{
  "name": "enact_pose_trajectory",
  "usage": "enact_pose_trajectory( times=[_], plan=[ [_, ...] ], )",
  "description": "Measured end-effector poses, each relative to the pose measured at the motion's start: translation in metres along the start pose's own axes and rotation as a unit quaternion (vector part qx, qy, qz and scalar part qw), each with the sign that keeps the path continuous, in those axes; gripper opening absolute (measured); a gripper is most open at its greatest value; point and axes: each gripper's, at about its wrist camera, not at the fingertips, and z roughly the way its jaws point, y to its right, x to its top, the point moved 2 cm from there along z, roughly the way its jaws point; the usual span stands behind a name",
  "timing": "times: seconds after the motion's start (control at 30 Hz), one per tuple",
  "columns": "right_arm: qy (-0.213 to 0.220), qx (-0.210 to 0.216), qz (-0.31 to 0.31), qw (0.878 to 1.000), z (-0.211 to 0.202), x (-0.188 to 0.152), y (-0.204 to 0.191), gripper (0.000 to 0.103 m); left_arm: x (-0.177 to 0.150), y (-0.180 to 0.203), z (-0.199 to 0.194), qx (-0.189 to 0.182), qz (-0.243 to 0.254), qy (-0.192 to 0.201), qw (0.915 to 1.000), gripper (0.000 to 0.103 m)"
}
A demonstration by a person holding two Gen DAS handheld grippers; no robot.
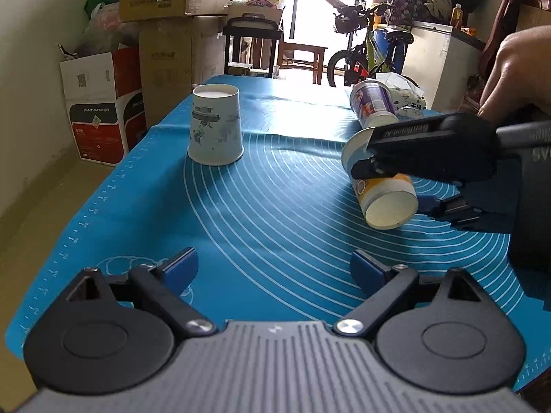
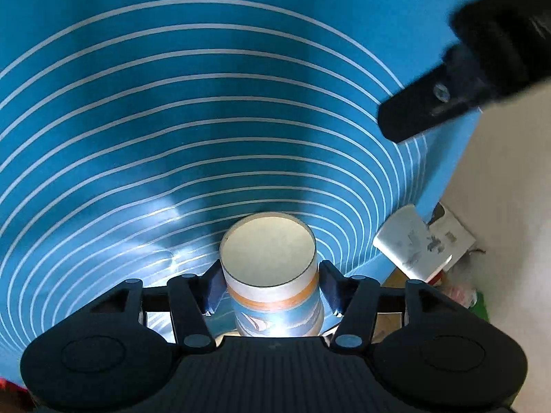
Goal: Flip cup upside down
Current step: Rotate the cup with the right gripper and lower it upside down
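My right gripper (image 2: 272, 285) is shut on a paper cup (image 2: 272, 275) with blue and orange print, held tilted above the blue mat (image 2: 172, 103), its flat base toward the camera. In the left wrist view the same cup (image 1: 385, 199) hangs in the right gripper (image 1: 399, 182) at the right, base pointing toward me. A white paper cup (image 1: 215, 125) with grey print stands upside down on the mat at the far left. My left gripper (image 1: 273, 268) is open and empty low over the near mat.
Another printed cup (image 1: 373, 103) lies tilted at the far right beside a tissue pack (image 1: 408, 96). Cardboard boxes (image 1: 103, 106) stand left of the table, a bicycle (image 1: 365, 51) behind it. The left gripper (image 2: 465, 79) shows at upper right in the right wrist view.
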Motion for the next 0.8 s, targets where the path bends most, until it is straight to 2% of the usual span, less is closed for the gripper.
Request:
enact_pose_trajectory(
  times=[0.07,0.13,0.17,0.2,0.23,0.33,0.4,0.43,0.47,0.57,0.63,0.7,0.73,0.77,0.8],
  plan=[
    [0.001,-0.005,0.05,0.999,0.0,-0.007,0.013,0.053,0.001,0.001,-0.001,0.0,0.0,0.001,1.0,0.094],
    [0.005,-0.003,0.155,0.988,-0.005,-0.015,0.032,0.053,0.003,0.001,-0.002,-0.001,-0.001,0.003,1.0,0.094],
    [0.009,-0.004,0.224,0.975,-0.009,-0.021,0.042,0.053,0.005,0.001,-0.003,-0.001,-0.002,0.004,1.0,0.094],
    [0.012,-0.006,0.299,0.954,-0.013,-0.029,0.052,0.053,0.006,0.001,-0.003,-0.001,-0.003,0.007,1.0,0.094],
    [0.012,-0.008,0.375,0.927,-0.016,-0.04,0.06,0.053,0.007,0.001,-0.004,-0.001,-0.004,0.008,1.0,0.094],
    [0.012,-0.009,0.546,0.838,-0.025,-0.073,0.069,0.053,0.012,0.003,-0.004,-0.003,-0.007,0.012,0.9999,0.094],
    [0.012,-0.003,0.647,0.762,-0.029,-0.095,0.066,0.054,0.017,0.006,-0.004,-0.005,-0.008,0.017,0.9998,0.094],
    [0.014,-0.003,0.693,0.72,-0.031,-0.107,0.061,0.054,0.019,0.008,-0.005,-0.005,-0.009,0.02,0.9997,0.094],
    [0.016,-0.007,0.743,0.669,-0.035,-0.117,0.056,0.054,0.02,0.01,-0.005,-0.006,-0.009,0.024,0.9997,0.094],
    [0.027,-0.014,0.861,0.507,-0.042,-0.144,0.029,0.054,0.025,0.017,-0.004,-0.006,-0.009,0.029,0.9995,0.094],
    [0.029,-0.031,0.904,0.426,-0.04,-0.156,0.005,0.054,0.026,0.02,-0.002,-0.008,-0.012,0.025,0.9996,0.094],
    [0.019,-0.036,0.929,0.368,-0.033,-0.158,-0.01,0.054,0.026,0.024,0.0,-0.012,-0.015,0.02,0.9996,0.094],
    [0.014,-0.037,0.937,0.346,-0.031,-0.158,-0.017,0.054,0.026,0.025,0.0,-0.011,-0.014,0.02,0.9996,0.094],
    [0.007,-0.038,0.944,0.326,-0.027,-0.158,-0.021,0.054,0.026,0.026,0.0,-0.009,-0.012,0.019,0.9997,0.094],
    [-0.001,-0.039,0.948,0.317,-0.023,-0.157,-0.024,0.054,0.025,0.027,0.0,-0.006,-0.01,0.02,0.9997,0.094]
  ],
)
